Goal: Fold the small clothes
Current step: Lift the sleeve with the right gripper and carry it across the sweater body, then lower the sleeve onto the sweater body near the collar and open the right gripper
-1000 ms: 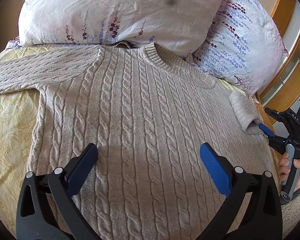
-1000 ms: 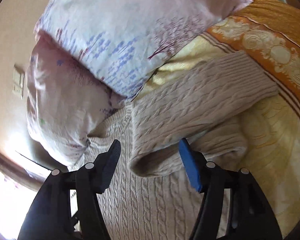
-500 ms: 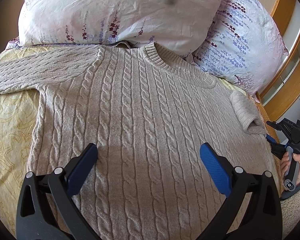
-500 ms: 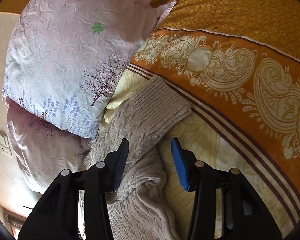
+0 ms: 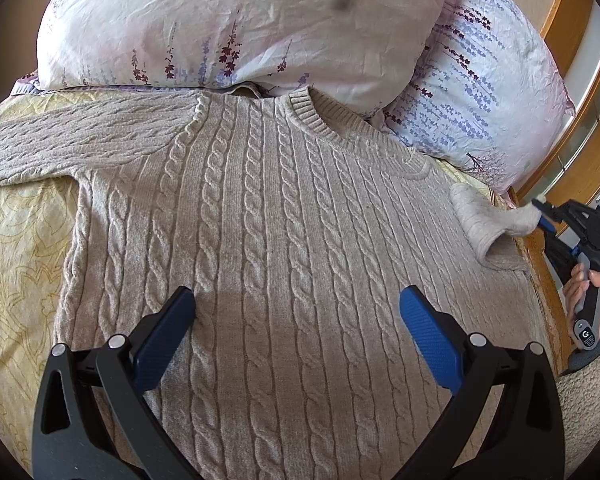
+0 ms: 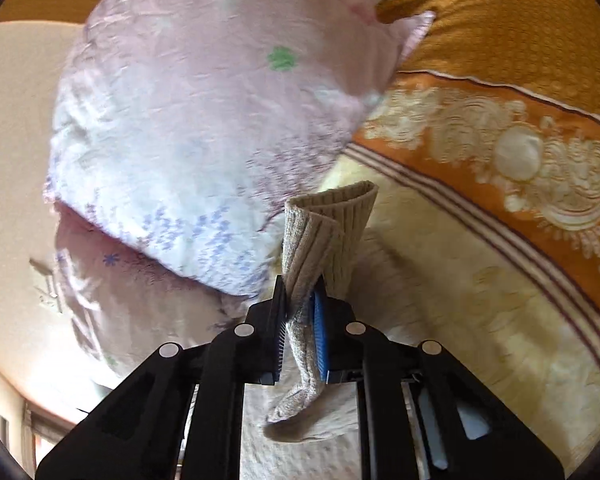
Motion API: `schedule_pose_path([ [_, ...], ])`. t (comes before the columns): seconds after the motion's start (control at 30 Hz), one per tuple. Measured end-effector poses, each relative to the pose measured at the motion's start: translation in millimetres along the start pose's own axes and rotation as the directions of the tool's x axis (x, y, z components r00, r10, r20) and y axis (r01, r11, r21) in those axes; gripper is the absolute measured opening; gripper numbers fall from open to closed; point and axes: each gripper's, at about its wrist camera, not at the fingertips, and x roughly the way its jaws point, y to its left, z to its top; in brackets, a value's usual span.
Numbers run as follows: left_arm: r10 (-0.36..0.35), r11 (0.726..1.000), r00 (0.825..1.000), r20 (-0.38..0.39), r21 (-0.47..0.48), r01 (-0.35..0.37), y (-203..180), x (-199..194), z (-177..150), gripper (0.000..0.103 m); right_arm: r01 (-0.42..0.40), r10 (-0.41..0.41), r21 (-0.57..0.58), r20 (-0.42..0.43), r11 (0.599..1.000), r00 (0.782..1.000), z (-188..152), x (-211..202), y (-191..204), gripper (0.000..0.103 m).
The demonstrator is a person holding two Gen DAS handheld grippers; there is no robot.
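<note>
Sleeve-folding step, judging by the layout: right gripper (image 6: 300, 312) pinching the ribbed cuff (image 6: 332, 232) of the sweater's sleeve, fingers having just been closing and now clamped on the knit, cuff end standing up beyond the blue pad. Left gripper (image 5: 296, 320) hovering over the lower chest of the sweater (image 5: 260, 220), fingers (image 5: 428, 332) standing wide apart with nothing between them, apparently clear of the cloth.

Lying front-up and mostly flat on the bed (image 5: 16, 240), collar toward the pillows (image 5: 220, 20), other sleeve stretching out to the left of the left wrist view. Gripped sleeve bunching at the sweater's right edge near the bed's side, beside the hand (image 5: 592, 296) on the right gripper's handle.

Calling next, probably, for carrying the cuff across the chest so the sleeve lands straight over the body, perhaps with the left fingers pressing the torso down against dragging.

Thick beige cable-knit, raised rope-like columns running collar to hem, ribbed at neck and cuff; soft, stretchy, likely sagging under its own weight when raised. Crinkled floral pillowcases; pale yellow patterned sheet; orange ornamented blanket (image 6: 520, 60) beyond.
</note>
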Motion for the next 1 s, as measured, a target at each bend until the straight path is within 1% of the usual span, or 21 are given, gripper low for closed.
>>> schedule_pose_path([
  [0.07, -0.006, 1.0, 1.0, 0.003, -0.005, 0.006, 0.6, -1.1, -0.2, 0.101, -0.09, 0.089, -0.031, -0.043, 0.995, 0.995, -12.9, 9.6, 26.5, 0.013],
  [0.13, -0.016, 1.0, 1.0, 0.007, -0.013, 0.016, 1.9, -2.2, -0.3, 0.101, -0.17, 0.164, -0.055, -0.103, 0.984, 0.981, -29.9, 25.0, 50.2, 0.013],
  [0.17, -0.024, 1.0, 1.0, 0.01, -0.019, 0.024, 2.8, -2.7, -0.2, 0.101, -0.196, 0.186, -0.068, -0.137, 0.978, 0.973, -40.1, 34.9, 60.1, 0.013],
  [0.23, -0.046, 0.998, 0.999, 0.02, -0.038, 0.047, 5.9, -4.2, -0.5, 0.101, -0.222, 0.198, -0.103, -0.203, 0.97, 0.959, -64.3, 58.4, 74.8, 0.013],
  [0.3, -0.083, 0.994, 0.996, 0.038, -0.07, 0.086, 11.5, -6.2, -0.2, 0.101, -0.205, 0.163, -0.134, -0.271, 0.969, 0.949, -88.8, 83.0, 80.5, 0.013],
  [0.4, -0.129, 0.984, 0.989, 0.064, -0.117, 0.136, 19.5, -8.4, 0.7, 0.101, -0.162, 0.094, -0.16, -0.361, 0.974, 0.928, -121.3, 122.8, 76.8, 0.013],
  [0.5, -0.132, 0.982, 0.989, 0.068, -0.123, 0.14, 19.7, -8.8, 0.9, 0.101, -0.135, 0.043, -0.193, -0.422, 0.972, 0.906, -150.0, 140.9, 75.3, 0.013],
  [0.67, -0.139, 0.979, 0.987, 0.084, -0.135, 0.15, 20.7, -10.3, 2.9, 0.101, -0.121, -0.025, -0.282, -0.466, 0.952, 0.884, -175.7, 158.6, 91.8, 0.013],
  [0.77, -0.136, 0.974, 0.984, 0.118, -0.163, 0.155, 27.5, -16.5, 3.5, 0.101, -0.117, -0.039, -0.275, -0.502, 0.954, 0.864, -188.8, 178.7, 100.9, 0.013],
  [0.9, -0.118, 0.971, 0.98, 0.159, -0.19, 0.147, 33.9, -23.1, 5.2, 0.101, -0.139, -0.029, -0.255, -0.558, 0.957, 0.829, -208.2, 199.4, 108.5, 0.007],
  [0.97, -0.109, 0.97, 0.98, 0.164, -0.198, 0.141, 35.6, -23.9, 6.1, 0.101, -0.137, -0.06, -0.295, -0.572, 0.946, 0.818, -220.3, 206.9, 115.9, 0.007],
  [1.0, -0.107, 0.97, 0.981, 0.16, -0.202, 0.138, 36.6, -23.3, 6.5, 0.101, -0.135, -0.09, -0.34, -0.571, 0.931, 0.816, -225.5, 208.7, 121.2, 0.007],
])
